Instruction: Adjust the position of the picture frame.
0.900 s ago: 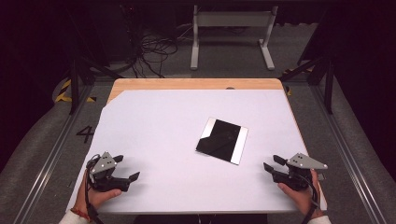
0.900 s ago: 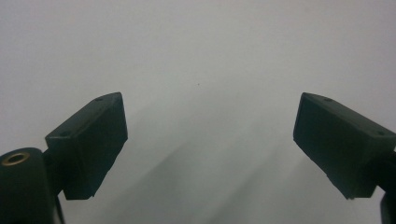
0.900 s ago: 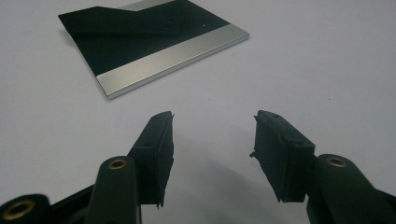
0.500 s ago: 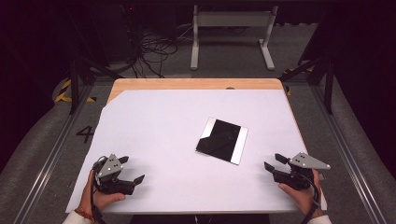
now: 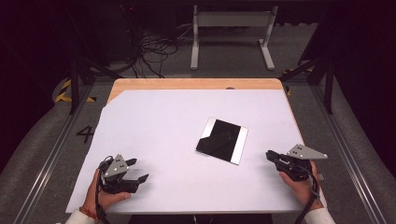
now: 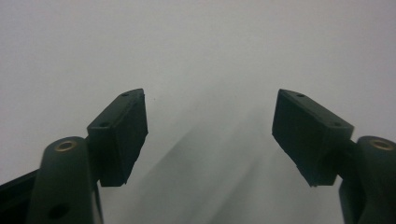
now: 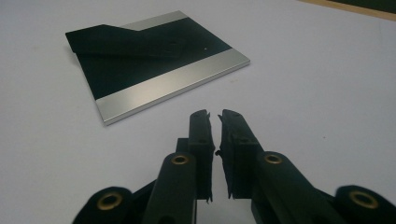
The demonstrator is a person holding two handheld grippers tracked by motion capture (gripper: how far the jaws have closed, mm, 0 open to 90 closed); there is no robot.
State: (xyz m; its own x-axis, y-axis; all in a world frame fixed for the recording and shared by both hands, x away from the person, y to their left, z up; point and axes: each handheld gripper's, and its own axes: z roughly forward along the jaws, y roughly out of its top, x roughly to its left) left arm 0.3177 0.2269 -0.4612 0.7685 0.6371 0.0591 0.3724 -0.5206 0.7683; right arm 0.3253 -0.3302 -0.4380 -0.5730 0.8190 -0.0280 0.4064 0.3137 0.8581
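A flat square plate (image 5: 222,140), black with silver strips along two sides, lies on the white table sheet (image 5: 177,121) right of centre. The same plate (image 7: 154,63) lies just ahead of the right gripper's jaws. My right gripper (image 5: 271,156) rests near the table's right front edge, pointing left at the plate, jaws shut with nothing between them (image 7: 215,116). My left gripper (image 5: 137,170) sits at the front left, pointing right, jaws spread wide and empty (image 6: 210,121) over bare white sheet.
The wooden table edge (image 5: 196,84) shows at the far side beyond the white sheet. Behind the table stand a white metal frame (image 5: 231,32) and loose cables (image 5: 154,51) on the floor. Rails run along both sides of the table.
The left gripper has shifted a little to the right and towards the front edge, jaws still spread. The right gripper and the plate have stayed put.
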